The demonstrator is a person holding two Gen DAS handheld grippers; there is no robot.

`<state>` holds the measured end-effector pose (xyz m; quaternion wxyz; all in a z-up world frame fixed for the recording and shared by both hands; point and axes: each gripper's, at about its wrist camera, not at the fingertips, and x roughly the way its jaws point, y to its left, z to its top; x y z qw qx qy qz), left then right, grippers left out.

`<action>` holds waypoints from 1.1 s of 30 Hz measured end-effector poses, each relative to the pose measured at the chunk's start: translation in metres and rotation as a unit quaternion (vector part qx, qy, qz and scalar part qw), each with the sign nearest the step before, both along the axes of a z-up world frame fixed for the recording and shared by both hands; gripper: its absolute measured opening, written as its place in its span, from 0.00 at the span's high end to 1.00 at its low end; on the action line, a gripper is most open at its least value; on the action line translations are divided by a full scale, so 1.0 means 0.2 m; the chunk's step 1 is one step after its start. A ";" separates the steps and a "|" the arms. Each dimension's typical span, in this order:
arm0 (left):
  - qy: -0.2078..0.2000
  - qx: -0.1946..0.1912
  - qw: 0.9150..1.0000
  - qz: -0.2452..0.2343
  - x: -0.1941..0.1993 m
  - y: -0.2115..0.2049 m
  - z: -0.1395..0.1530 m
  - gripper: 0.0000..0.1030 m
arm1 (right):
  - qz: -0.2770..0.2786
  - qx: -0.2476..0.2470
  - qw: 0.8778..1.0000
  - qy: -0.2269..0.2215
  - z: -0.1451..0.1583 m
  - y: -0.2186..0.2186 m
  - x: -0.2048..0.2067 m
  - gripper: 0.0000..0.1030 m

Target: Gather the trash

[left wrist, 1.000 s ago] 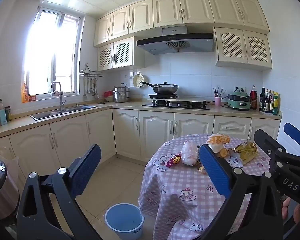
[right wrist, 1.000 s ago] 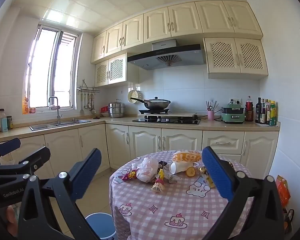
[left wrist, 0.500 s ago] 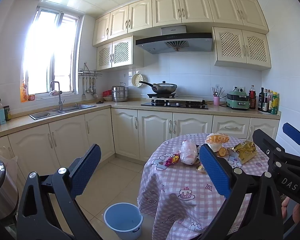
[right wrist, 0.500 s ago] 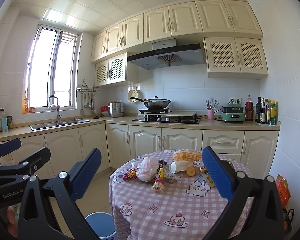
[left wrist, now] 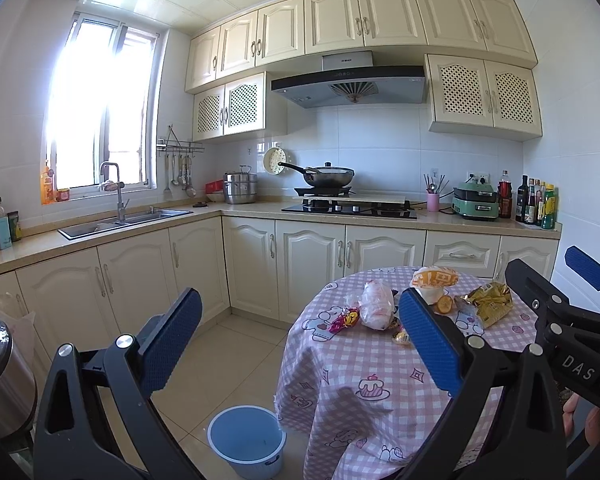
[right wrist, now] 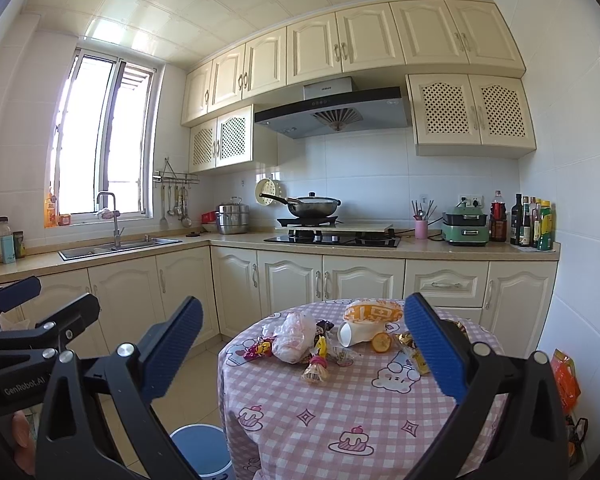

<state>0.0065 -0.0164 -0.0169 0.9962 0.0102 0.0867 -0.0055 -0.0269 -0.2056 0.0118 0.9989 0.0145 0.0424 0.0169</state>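
Note:
Trash lies on a round table with a pink checked cloth (right wrist: 340, 412): a crumpled white plastic bag (right wrist: 294, 338), candy wrappers (right wrist: 316, 368), a tipped white cup (right wrist: 350, 334), an orange slice (right wrist: 381, 343), an orange-and-white bag (right wrist: 374, 311) and a gold wrapper (left wrist: 490, 300). A light blue bucket (left wrist: 246, 442) stands on the floor left of the table. My left gripper (left wrist: 300, 340) is open and empty, short of the table and above the floor. My right gripper (right wrist: 302, 352) is open and empty too, held in front of the table's near side.
Cream cabinets run along the back and left walls, with a sink (left wrist: 124, 220), a hob with a wok (left wrist: 328, 176), a green appliance (left wrist: 474, 200) and bottles (left wrist: 536, 206). A steel bin (left wrist: 2, 380) stands at the left. An orange bag (right wrist: 564, 376) sits by the right wall.
In the left wrist view the table has drifted slightly up and left, as the gripper tilts a little. The right wrist view is almost unchanged. Both grippers stay open.

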 end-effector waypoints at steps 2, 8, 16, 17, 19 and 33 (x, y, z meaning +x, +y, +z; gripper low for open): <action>0.000 0.000 1.000 0.000 0.00 0.00 0.00 0.07 | -0.001 0.000 1.000 -0.001 -0.01 0.00 0.00 0.04; 0.000 0.000 1.000 0.000 0.00 0.00 0.00 0.07 | 0.001 -0.002 1.000 0.001 -0.01 0.00 0.00 0.04; 0.001 0.000 1.000 -0.001 0.00 0.00 0.01 0.07 | 0.000 -0.001 1.000 0.001 -0.01 0.00 0.00 0.04; 0.001 0.000 1.000 -0.001 0.00 0.00 0.00 0.07 | 0.000 -0.001 1.000 0.001 -0.01 0.00 0.00 0.04; 0.001 -0.001 1.000 -0.001 0.00 0.00 0.00 0.07 | 0.000 -0.001 1.000 0.001 -0.01 0.00 0.00 0.04; 0.002 0.000 1.000 -0.002 0.00 0.00 0.01 0.07 | 0.000 -0.001 1.000 0.002 -0.01 0.00 0.00 0.04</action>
